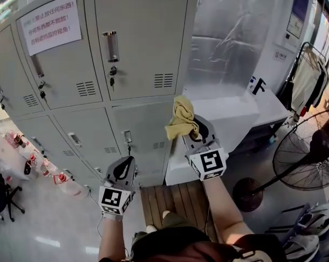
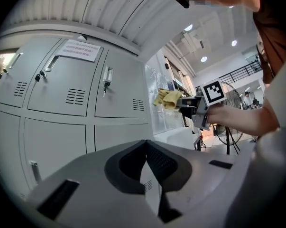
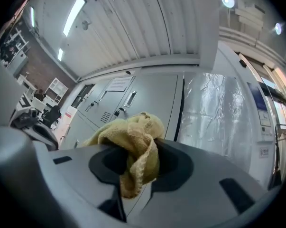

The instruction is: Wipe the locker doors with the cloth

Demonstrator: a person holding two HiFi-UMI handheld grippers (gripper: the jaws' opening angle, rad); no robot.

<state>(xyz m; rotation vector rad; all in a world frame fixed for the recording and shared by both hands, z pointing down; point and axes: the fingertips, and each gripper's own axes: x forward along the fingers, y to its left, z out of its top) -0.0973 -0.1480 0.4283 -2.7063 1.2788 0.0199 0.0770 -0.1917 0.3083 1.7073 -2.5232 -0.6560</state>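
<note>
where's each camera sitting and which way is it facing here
Head view: on the person's head, facing steeply down at the lockers; both forearms, left tongs and right tongs show.
Left gripper view: on the left tongs, facing along shut, empty jaws to the locker doors; the right hand shows.
Right gripper view: on the right tongs, facing up at the lockers and ceiling; jaws clamp the cloth.
Shared: all three show the cloth and the paper notice.

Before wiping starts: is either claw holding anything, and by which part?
The right claw is shut on the yellow cloth, pinching a bunched fold; the rest spills above. The left claw is shut, empty.
</note>
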